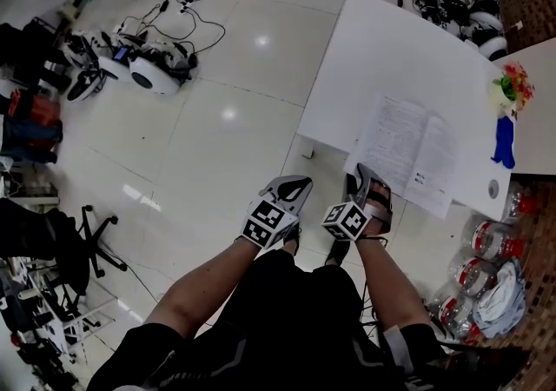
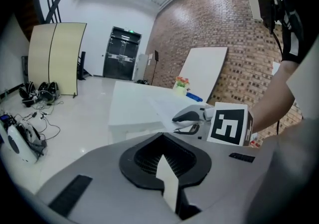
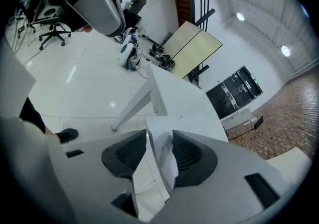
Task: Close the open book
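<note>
The open book (image 1: pixel 408 150) lies flat on the white table (image 1: pixel 382 42), near its front edge, pages up. My right gripper (image 1: pixel 372 181) hovers at that edge by the book's near left corner, open; in the right gripper view the jaws (image 3: pixel 159 143) stand apart with a printed page (image 3: pixel 165 154) showing between them, pads clear of it. My left gripper (image 1: pixel 300 182) hangs beside it to the left, over the floor just short of the table, its tips (image 2: pixel 162 136) together on nothing. The left gripper view also shows the right gripper (image 2: pixel 192 118) against the table (image 2: pixel 129 103).
A small flower pot (image 1: pixel 512 85) and a blue object (image 1: pixel 504 142) sit on the table's right end. Jars (image 1: pixel 491 241) stand on the floor at the right. Cables and headsets (image 1: pixel 139 63) lie on the floor at the left, with an office chair (image 1: pixel 87 233) nearby.
</note>
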Demonstrator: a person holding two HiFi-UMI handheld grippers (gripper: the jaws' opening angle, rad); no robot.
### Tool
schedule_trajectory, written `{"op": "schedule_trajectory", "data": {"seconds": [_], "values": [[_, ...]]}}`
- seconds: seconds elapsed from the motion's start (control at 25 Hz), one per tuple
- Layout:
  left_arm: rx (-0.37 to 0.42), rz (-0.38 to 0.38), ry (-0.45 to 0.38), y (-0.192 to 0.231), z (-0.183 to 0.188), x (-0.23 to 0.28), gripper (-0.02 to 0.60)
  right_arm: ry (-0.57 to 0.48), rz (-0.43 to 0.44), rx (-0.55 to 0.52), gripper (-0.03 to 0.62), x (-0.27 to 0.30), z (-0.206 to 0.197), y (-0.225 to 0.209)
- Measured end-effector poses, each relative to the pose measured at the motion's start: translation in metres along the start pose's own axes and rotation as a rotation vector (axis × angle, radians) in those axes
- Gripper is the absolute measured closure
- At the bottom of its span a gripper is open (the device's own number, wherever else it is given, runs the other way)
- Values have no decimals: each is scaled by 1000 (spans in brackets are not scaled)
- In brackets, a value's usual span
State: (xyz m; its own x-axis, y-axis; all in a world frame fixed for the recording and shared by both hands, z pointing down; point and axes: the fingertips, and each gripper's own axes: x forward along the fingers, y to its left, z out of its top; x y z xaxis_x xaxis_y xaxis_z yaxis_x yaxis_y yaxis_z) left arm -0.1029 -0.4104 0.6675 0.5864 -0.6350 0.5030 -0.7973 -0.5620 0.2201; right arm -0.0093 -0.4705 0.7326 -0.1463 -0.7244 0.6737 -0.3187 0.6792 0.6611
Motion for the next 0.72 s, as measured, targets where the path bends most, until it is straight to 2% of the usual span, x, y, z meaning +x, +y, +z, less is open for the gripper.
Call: {"op": "schedule_trajectory", "data": {"seconds": [0.08,0.16,0.2,0.32,0.48,0.6,0.72], "values": [[0,-5,-4,-1,3,-1,580,-8,-5,0,447,-1,2,-2],[4,-10,-14,-3,8,-1,580,-23,-14,7,492,-4,5,-4],[7,-13,-20,-4,11,-2,580,-32,-20,21,521,-7,6,-5],[17,-21,-36,-8,20,-2,580,-69,-42,101,551,-19,10,-18],[-1,7,-64,-5,34,-8,580,-177,-82,251,565,-54,19,-51],[-48,44,-106,-1,47,-12,580,-234,-103,300,568,-80,12,-70],[-33,34,-130,-14,62,-7,580,-280,-105,413,568,-102,-1,-86]]}}
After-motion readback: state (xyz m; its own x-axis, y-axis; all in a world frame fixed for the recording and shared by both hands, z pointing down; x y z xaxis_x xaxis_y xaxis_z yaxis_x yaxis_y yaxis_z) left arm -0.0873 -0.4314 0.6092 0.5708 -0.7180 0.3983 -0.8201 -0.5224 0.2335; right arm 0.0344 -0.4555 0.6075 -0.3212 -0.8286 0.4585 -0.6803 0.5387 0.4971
